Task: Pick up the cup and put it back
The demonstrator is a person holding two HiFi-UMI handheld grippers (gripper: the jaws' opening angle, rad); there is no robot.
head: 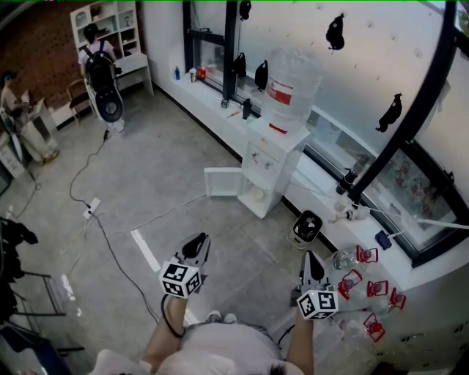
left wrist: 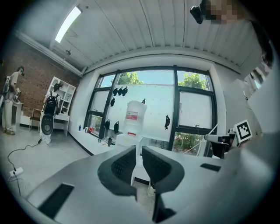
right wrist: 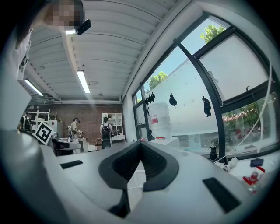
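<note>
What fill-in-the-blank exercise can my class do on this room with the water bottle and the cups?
1. The big water bottle stands on a cabinet whose door is ____.
2. The left tongs and right tongs both hold ____.
3. The red-handled cups stand nearest the ____ tongs.
4. The wall behind the white shelf is built of ____.
Missing words: open; nothing; right; brick.

The person wears a pale grey top (head: 220,350) and pale shoes (head: 221,317), with a thin black cable (head: 168,316) looped at the left forearm. The left gripper (head: 199,242) and right gripper (head: 308,258) each have a smooth light-grey plastic shell, black ribbed wedge-shaped pads (left wrist: 122,166), dark rectangular slots (right wrist: 221,194), and a white cube with black square markers (head: 180,279).
</note>
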